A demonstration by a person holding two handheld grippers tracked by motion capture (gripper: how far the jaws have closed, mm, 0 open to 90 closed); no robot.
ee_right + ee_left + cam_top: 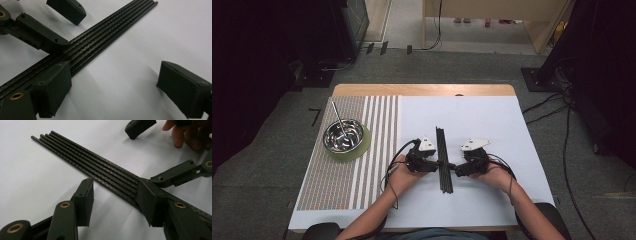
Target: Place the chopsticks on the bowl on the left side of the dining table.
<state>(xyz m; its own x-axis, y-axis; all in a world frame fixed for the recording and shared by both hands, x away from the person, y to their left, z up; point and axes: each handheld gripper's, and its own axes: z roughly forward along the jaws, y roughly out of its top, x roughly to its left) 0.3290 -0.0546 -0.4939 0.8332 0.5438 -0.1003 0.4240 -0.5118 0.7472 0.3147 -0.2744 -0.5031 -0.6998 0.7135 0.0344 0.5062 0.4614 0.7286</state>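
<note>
Rods (443, 160), thin black ribbed bundle lying flat on smooth white table (492, 125), left gripper (435, 164) and right gripper (451, 168) both open, one jaw each against bundle

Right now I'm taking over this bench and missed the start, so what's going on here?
A person holds a gripper in each hand over a bundle of thin black rods lying on the white table. The left gripper and right gripper meet at the bundle from opposite sides, both open, nothing clamped yet. A steel bowl with a metal stick in it sits off to the left.
</note>
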